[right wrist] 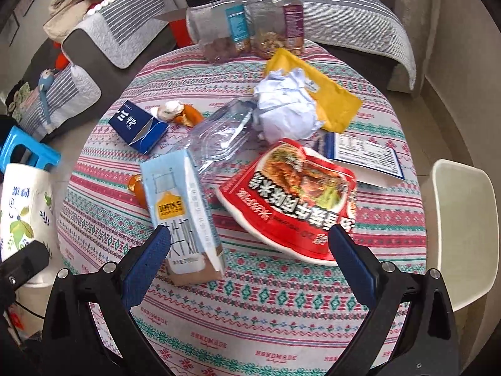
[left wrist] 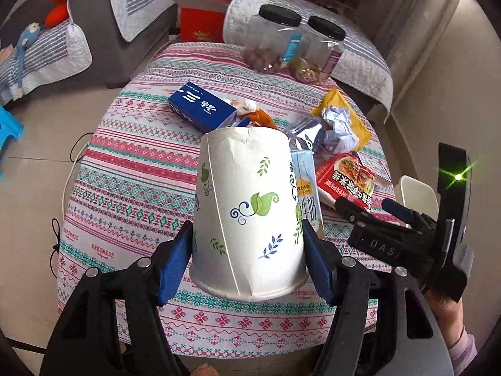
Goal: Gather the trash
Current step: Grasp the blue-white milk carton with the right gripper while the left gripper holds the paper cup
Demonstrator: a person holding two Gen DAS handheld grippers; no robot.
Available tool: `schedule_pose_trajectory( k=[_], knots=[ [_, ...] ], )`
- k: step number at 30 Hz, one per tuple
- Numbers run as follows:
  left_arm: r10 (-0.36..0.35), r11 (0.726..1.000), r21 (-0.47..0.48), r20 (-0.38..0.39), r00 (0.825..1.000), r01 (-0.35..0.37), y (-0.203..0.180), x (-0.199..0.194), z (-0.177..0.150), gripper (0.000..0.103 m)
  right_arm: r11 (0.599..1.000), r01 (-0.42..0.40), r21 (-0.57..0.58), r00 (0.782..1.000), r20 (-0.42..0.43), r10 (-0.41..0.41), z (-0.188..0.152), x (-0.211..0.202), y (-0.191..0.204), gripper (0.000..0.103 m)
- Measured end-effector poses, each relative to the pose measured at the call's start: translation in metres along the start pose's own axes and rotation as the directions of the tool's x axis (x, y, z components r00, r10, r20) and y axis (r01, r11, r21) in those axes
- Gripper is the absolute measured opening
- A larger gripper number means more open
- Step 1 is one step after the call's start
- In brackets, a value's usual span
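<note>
Between my left hand-held gripper [left wrist: 247,250] pads sits the gripped paper cup [left wrist: 247,213]; my right hand-held gripper [right wrist: 250,250], open, must next close on the milk carton [right wrist: 184,210].

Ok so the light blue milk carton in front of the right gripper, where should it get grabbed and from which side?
Grip the milk carton across its two narrow side walls, around mid-height, coming from the near side where the right gripper already hangs open. The carton looks upright, its base end nearest, and those flat sides suit the pads. Its left finger is already alongside.
</note>
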State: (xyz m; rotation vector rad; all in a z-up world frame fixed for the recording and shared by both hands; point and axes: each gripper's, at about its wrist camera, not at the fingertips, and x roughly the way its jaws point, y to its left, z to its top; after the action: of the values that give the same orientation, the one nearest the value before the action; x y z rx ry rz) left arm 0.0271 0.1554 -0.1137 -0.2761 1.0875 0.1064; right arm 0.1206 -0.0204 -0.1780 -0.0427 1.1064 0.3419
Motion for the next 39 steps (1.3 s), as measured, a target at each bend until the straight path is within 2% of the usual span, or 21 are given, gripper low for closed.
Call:
schedule_pose_trajectory(
  k=[6, 11, 14, 16, 21, 29, 34, 39],
  knots=[
    [0.016, 0.999, -0.051, 0.027, 1.000, -0.015, 0.019, -0.007, 0.013, 0.066, 0.997, 0.002, -0.080, 1.000, -0.007, -0.003, 0.004, 0.021, 0.036, 0.096],
    [0.023, 0.997, -0.080, 0.044, 0.999, -0.019, 0.028, -0.013, 0.018, 0.066, 0.995, 0.019, -0.103, 1.000, -0.015, -0.021, 0.005, 0.035, 0.048, 0.096],
    [0.053, 0.996, -0.069, 0.063, 0.997, -0.049, 0.027, -0.015, 0.018, 0.066, 0.993, 0.029, -0.117, 0.999, -0.020, -0.032, 0.007, 0.043, 0.049, 0.078],
    [0.064, 0.996, -0.062, 0.075, 0.995, -0.059, 0.027, -0.017, 0.018, 0.066, 0.992, 0.024, -0.120, 0.999, -0.024, -0.027, 0.006, 0.046, 0.052, 0.056],
    [0.104, 0.994, -0.046, 0.124, 0.987, -0.099, 0.024, -0.024, 0.017, 0.066, 0.989, 0.030, -0.143, 1.000, 0.006, -0.030, 0.004, 0.043, 0.055, 0.055],
    [0.157, 0.988, -0.034, 0.185, 0.970, -0.153, 0.017, -0.032, 0.019, 0.066, 0.989, 0.008, -0.148, 0.995, 0.102, 0.007, 0.007, 0.005, 0.052, 0.055],
    [0.178, 0.984, -0.019, 0.228, 0.957, -0.178, 0.007, -0.038, 0.019, 0.066, 0.993, -0.007, -0.117, 0.985, 0.172, 0.027, 0.011, -0.025, 0.040, 0.055],
    [0.174, 0.983, 0.003, 0.253, 0.952, -0.181, -0.007, -0.040, 0.019, 0.066, 0.998, 0.003, -0.067, 0.968, 0.249, 0.014, 0.015, -0.053, 0.018, 0.055]
  ],
)
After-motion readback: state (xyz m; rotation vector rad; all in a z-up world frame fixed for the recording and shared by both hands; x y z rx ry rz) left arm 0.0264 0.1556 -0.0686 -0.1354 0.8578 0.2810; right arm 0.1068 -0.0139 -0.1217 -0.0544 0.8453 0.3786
